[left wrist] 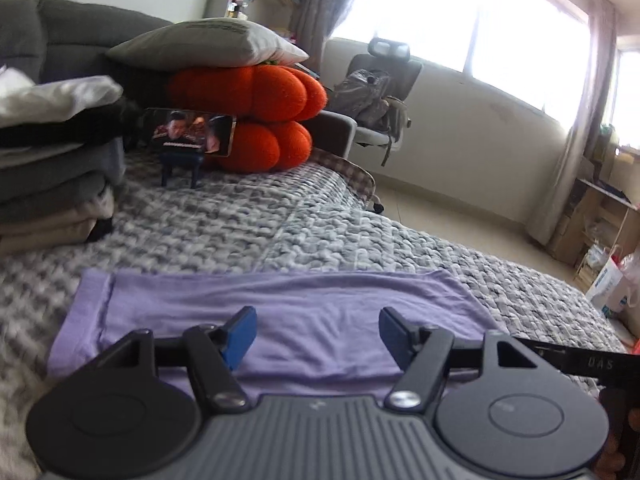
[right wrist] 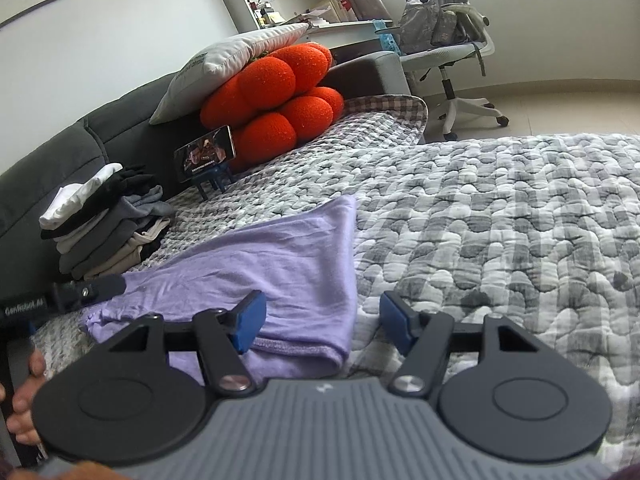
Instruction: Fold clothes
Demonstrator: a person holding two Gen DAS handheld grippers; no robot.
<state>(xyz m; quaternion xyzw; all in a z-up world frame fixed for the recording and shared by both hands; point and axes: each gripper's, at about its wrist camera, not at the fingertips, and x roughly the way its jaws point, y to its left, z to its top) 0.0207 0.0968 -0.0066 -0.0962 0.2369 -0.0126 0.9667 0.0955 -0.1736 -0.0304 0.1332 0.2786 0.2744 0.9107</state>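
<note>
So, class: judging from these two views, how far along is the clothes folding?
Done: a stack of folded clothes sits by the sofa back. In hand: the lilac garment lies partly folded on the quilt; the left hand-held gripper and right hand-held gripper are both open, gripping nothing. Left: finish folding it and probably stack it.

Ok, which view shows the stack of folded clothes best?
The right wrist view: the whole stack is in frame and fairly sharp, white and black layers on top, greys and beige below, standing by the sofa. The left wrist view shows it blurred and cut off at the left edge.
</note>
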